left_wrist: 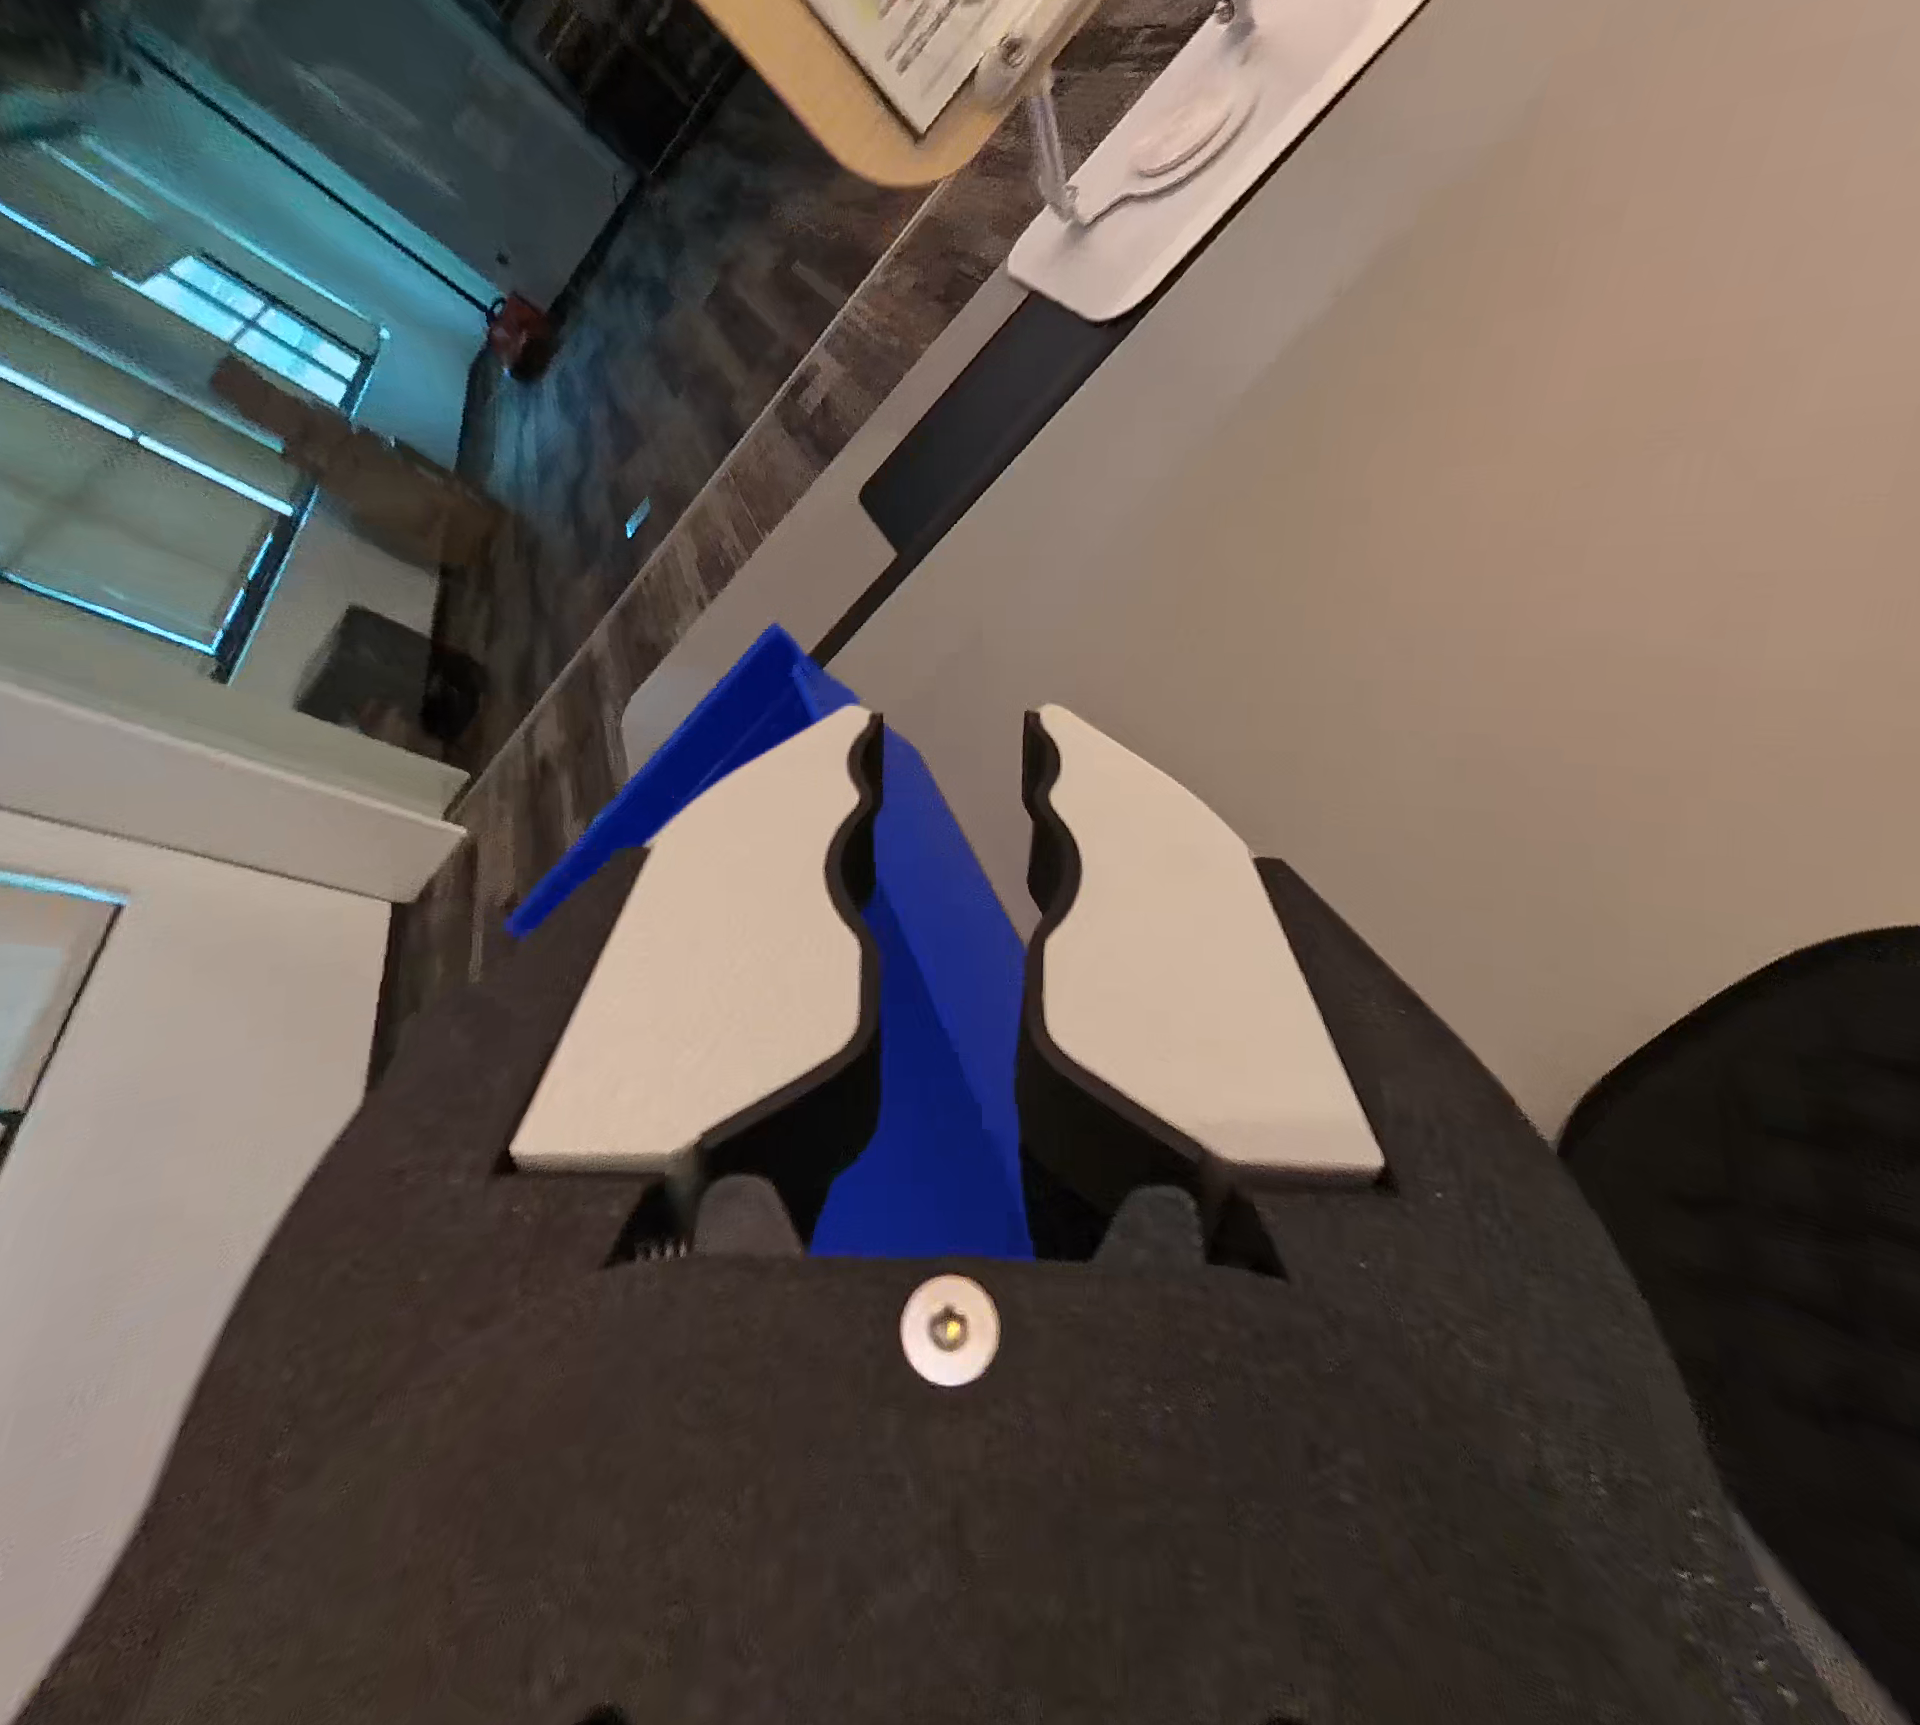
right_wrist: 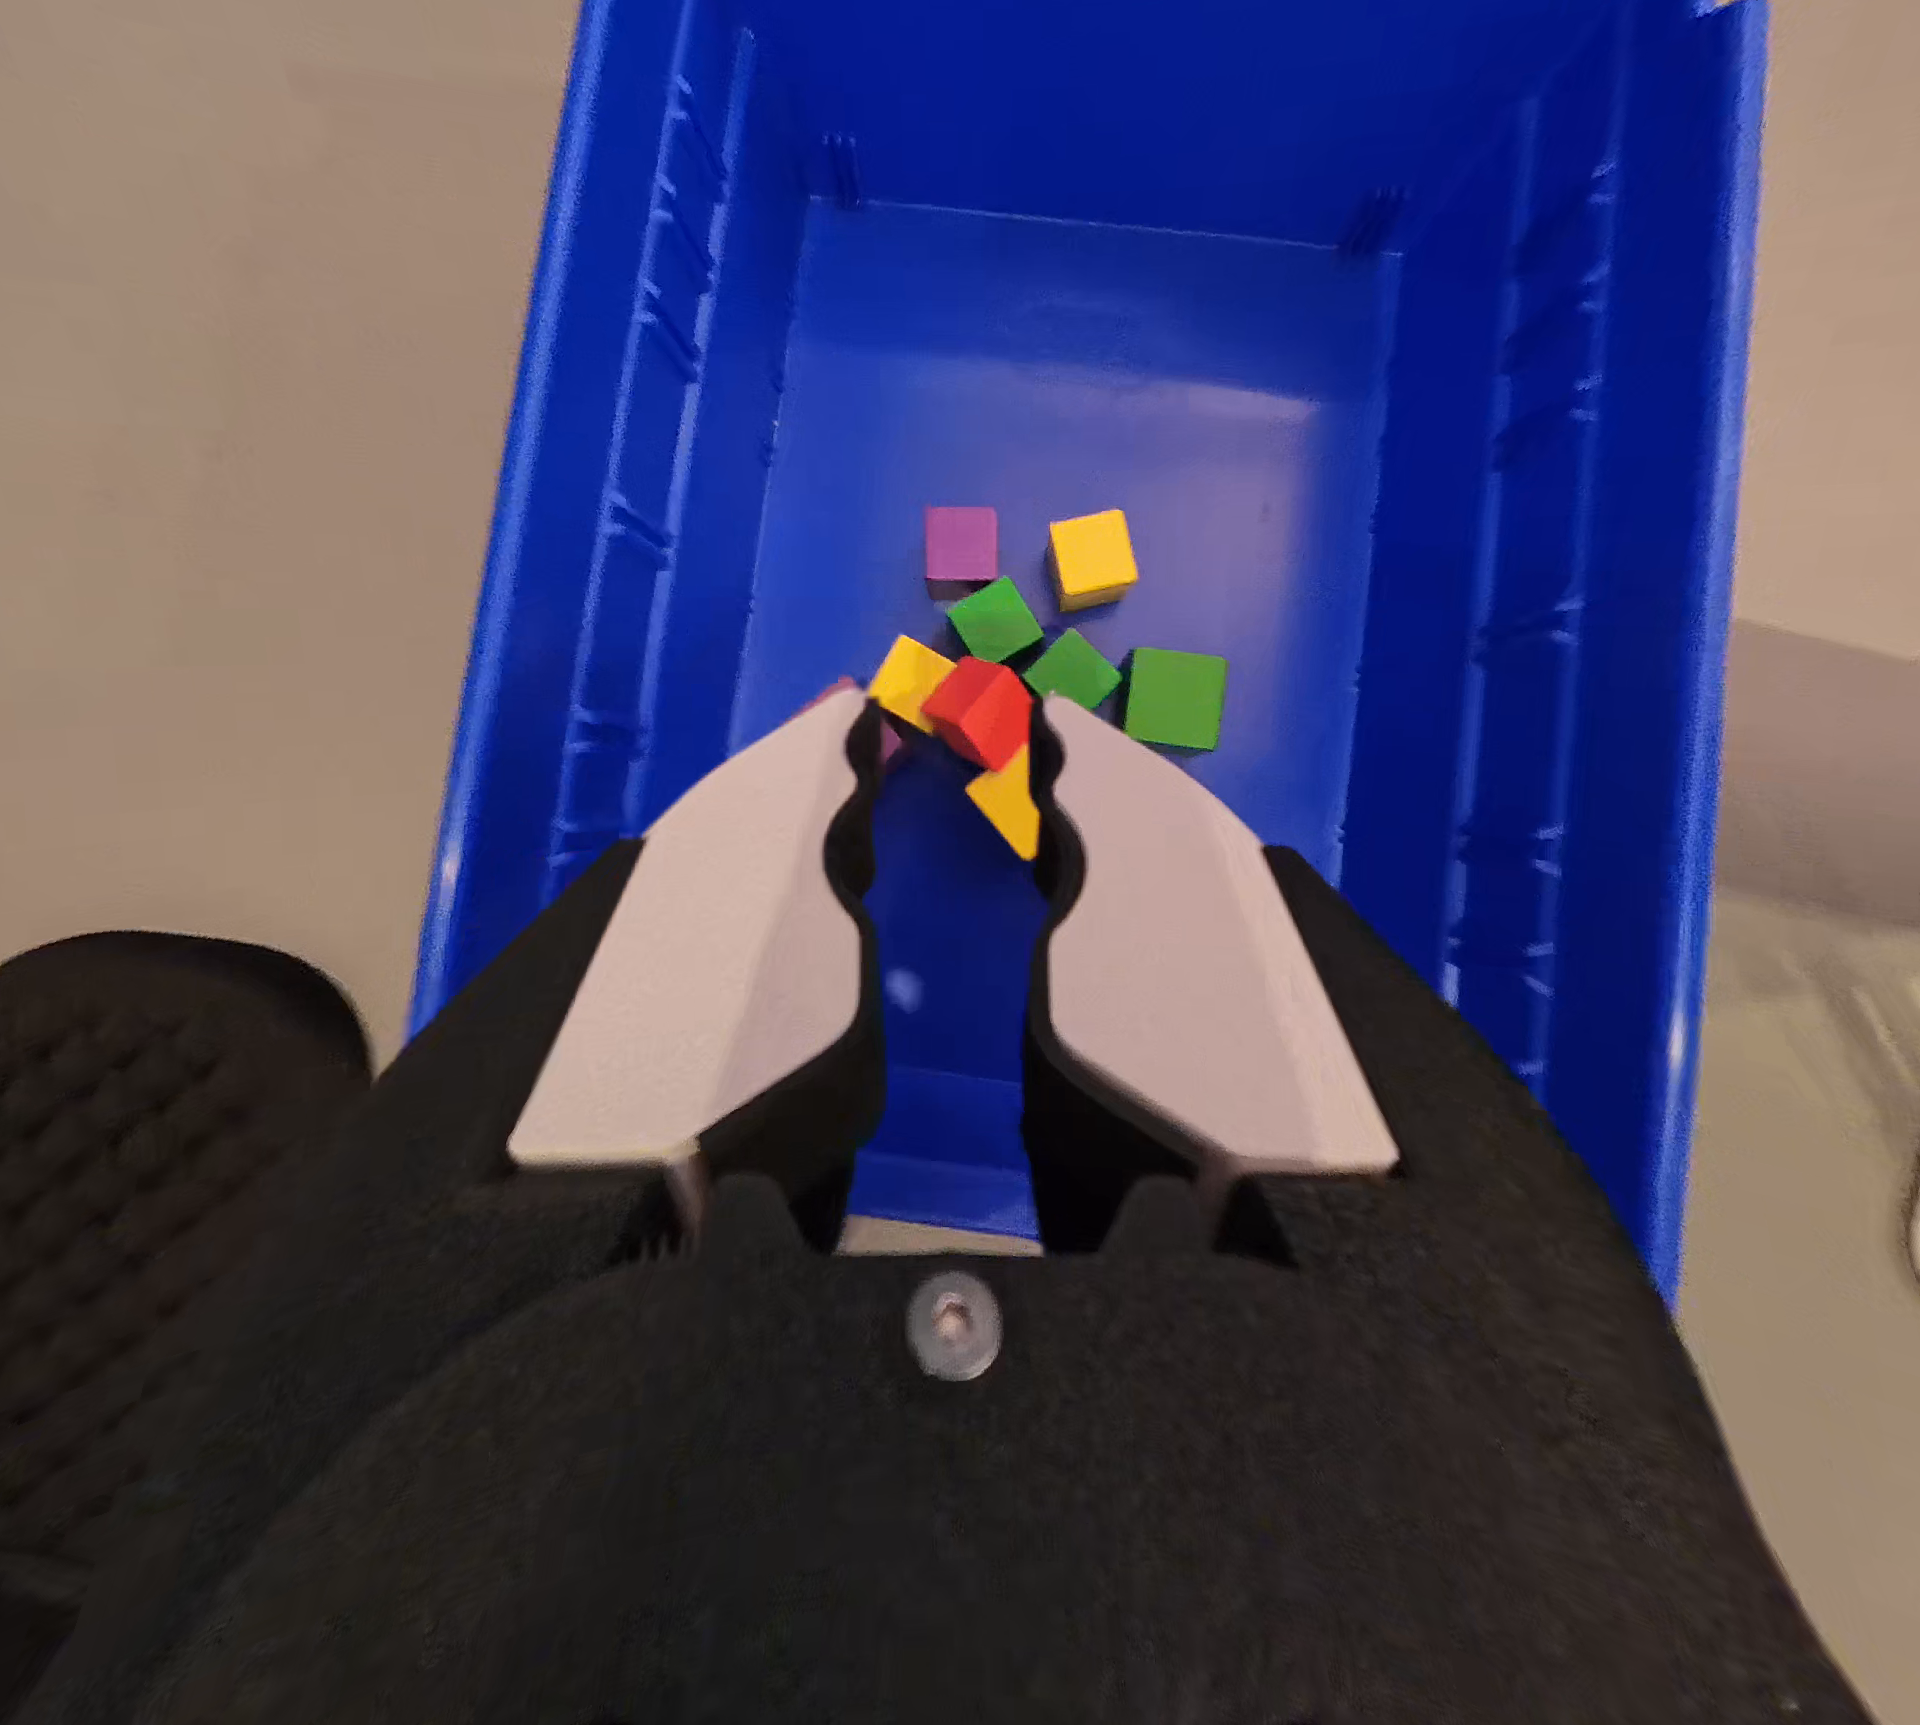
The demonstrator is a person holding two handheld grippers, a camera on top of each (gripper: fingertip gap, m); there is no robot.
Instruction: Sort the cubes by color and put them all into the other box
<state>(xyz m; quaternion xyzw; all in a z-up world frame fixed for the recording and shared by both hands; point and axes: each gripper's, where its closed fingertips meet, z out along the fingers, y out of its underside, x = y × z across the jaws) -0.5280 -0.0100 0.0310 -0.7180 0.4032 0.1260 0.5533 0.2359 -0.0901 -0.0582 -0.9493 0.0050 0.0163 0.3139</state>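
In the right wrist view a blue box (right_wrist: 1164, 65) stands on the beige table and holds mixed cubes. There is a purple cube (right_wrist: 961, 543), a yellow cube (right_wrist: 1091, 558), three green cubes (right_wrist: 1174, 699), and a tilted red cube (right_wrist: 977, 714) on top of two more yellow cubes (right_wrist: 909, 678). My right gripper (right_wrist: 954, 725) is open inside the box, its tips on either side of the red cube. Another purple cube is mostly hidden behind its left finger. In the left wrist view my left gripper (left_wrist: 954, 725) is open and empty over a blue box wall (left_wrist: 935, 1000) that runs between its fingers.
A black mesh chair shows at the right in the left wrist view (left_wrist: 1766, 1208) and at the lower left in the right wrist view (right_wrist: 156, 1156). A white stand base (left_wrist: 1226, 137) sits at the table's far edge, with a dark floor beyond.
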